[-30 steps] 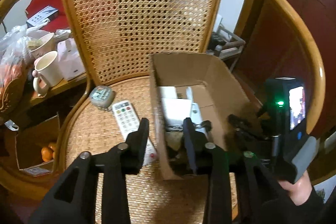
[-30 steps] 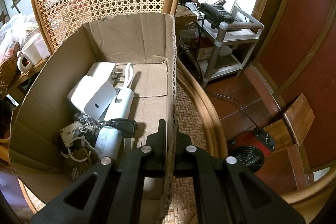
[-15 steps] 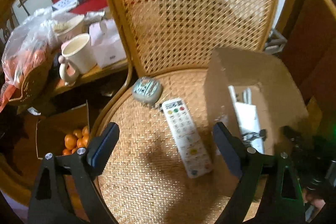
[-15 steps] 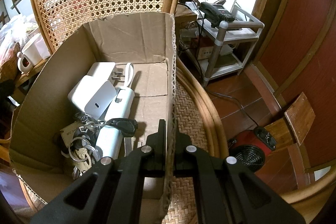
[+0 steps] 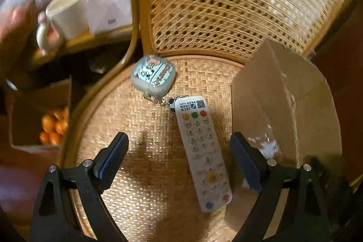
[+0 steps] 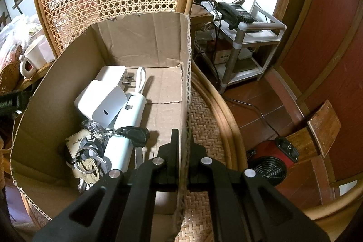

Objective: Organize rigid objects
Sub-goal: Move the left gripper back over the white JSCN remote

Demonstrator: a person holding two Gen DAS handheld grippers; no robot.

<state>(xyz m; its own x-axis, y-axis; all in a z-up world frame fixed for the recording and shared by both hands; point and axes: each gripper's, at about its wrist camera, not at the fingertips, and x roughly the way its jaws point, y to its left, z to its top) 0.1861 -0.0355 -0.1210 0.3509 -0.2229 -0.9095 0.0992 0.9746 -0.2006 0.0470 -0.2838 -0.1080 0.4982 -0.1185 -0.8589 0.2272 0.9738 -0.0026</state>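
Remote control [image 5: 203, 152] lies lower centre on woven chair seat [image 5: 145, 176], between spread jaws of left gripper [image 5: 179, 159], untouched. Right gripper [image 6: 182, 151] clenched on cardboard box [image 6: 145, 42] wall. Risk: off-centre closing could skid smooth remote toward keychain case [image 5: 153, 76].

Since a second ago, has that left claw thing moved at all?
Yes. The left gripper has swung away from the cardboard box and now hangs open over the white remote on the chair seat.
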